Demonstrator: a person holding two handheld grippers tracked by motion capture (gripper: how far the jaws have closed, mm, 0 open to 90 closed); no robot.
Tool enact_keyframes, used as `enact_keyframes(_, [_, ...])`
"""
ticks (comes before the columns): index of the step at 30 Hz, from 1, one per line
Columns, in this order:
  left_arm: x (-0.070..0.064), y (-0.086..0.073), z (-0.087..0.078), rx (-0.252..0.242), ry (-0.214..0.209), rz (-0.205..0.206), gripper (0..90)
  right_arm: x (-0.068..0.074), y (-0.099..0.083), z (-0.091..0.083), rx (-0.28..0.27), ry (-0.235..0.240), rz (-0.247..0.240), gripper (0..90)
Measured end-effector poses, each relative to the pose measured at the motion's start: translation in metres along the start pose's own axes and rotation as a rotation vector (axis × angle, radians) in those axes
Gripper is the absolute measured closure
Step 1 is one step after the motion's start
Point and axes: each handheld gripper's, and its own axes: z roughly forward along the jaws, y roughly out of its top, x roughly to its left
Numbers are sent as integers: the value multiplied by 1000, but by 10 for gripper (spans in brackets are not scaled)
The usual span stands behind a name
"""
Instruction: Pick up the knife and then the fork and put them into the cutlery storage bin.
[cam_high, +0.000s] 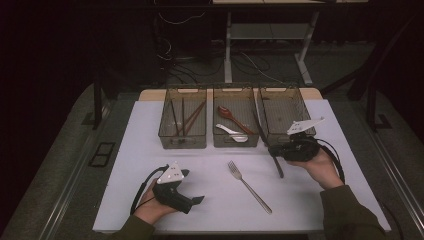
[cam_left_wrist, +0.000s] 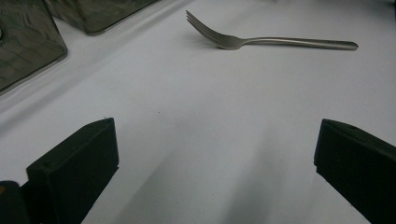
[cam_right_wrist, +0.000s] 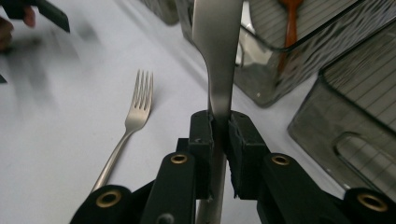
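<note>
Fingers (cam_right_wrist: 203, 135) of your right gripper (cam_right_wrist: 219, 122) clamp a table knife (cam_right_wrist: 218, 56) above the worktop (cam_high: 210, 200), beside the baskets (cam_high: 285, 117); your left gripper (cam_left_wrist: 215, 154) rests spread wide near the fork (cam_left_wrist: 261, 41).

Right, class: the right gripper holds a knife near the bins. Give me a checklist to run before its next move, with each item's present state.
1. Right gripper shut on the knife: ok.
2. Knife held at its middle, balanced: cannot tell.
3. Right-hand bin free of cutlery: ok.
4. Fork lying apart from the knife: ok.
5. Left gripper open, holding nothing: ok.
6. Knife clear of the bin walls: cannot tell.
</note>
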Motion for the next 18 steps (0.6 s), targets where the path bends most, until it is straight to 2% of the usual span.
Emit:
enact_keyframes(9, [0,0,0,0,0,-1,0,-11,-3,-17,-125,-28,45,800])
enact_keyframes(18, [0,0,1,4,0,0,0,-20,-4,-32,-224,-66,78,800])
